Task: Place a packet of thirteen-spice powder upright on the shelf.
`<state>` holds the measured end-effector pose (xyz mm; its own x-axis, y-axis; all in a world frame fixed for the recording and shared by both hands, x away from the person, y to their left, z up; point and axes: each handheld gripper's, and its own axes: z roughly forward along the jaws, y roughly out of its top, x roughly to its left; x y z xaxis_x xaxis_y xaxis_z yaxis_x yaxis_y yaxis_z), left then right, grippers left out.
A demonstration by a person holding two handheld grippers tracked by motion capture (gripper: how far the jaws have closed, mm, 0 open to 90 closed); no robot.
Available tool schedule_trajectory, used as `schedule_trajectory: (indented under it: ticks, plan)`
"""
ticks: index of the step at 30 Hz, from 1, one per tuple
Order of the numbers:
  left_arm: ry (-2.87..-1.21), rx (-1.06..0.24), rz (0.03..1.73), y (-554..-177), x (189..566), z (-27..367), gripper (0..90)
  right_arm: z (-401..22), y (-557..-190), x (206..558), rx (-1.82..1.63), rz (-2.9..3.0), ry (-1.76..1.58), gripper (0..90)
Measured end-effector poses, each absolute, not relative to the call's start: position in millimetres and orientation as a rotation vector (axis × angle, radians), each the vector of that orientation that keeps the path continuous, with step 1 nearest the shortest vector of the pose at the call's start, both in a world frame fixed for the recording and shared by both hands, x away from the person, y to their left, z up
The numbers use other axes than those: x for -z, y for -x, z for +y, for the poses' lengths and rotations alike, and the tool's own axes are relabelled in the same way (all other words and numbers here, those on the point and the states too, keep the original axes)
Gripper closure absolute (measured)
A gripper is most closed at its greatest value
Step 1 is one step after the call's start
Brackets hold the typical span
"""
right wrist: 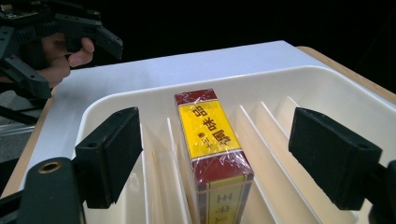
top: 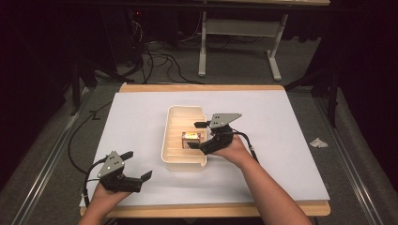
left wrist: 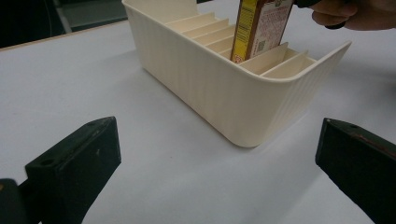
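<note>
Cream plastic is what I am working over: in the high view a slotted tray (top: 184, 161) is sitting at the middle of the frame on a white sheet (top: 141, 122) covering the table, and a small box (top: 193, 137) is standing in one of its slots. My right gripper (top: 200, 135) is hovering over that box from the right of it, jaws apart, while my left gripper (top: 136, 165) is resting at the lower left of the frame, well apart from the tray, jaws also spread. In the left gripper view my two black jaws are standing wide at the lower corners with nothing between them; the tray (left wrist: 224, 88) is lying beyond them at centre, and the box (left wrist: 259, 25) is rising upright out of a slot at the upper right. In the right gripper view the box (right wrist: 212, 144), red and yellow under clear wrap, is standing between dividers at centre, and my jaws are flanking it wide, touching neither side of it. My left gripper (right wrist: 70, 35) is showing at the upper left.
</note>
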<state>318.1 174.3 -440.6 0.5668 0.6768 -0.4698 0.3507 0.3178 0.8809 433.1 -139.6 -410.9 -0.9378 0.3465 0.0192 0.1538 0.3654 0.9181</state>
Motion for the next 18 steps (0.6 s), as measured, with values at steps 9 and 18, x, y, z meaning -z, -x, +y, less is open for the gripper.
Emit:
schedule_trajectory:
  ticks: [9,18]
  plan:
    - [-1.284,-0.272,1.013,-318,441,175,0.7,-158,-425,407,-1.552,2.407,-0.522,17.1]
    - [-1.286,-0.269,1.012,-319,441,175,0.7,-187,-415,400,-1.438,2.325,-0.656,15.7]
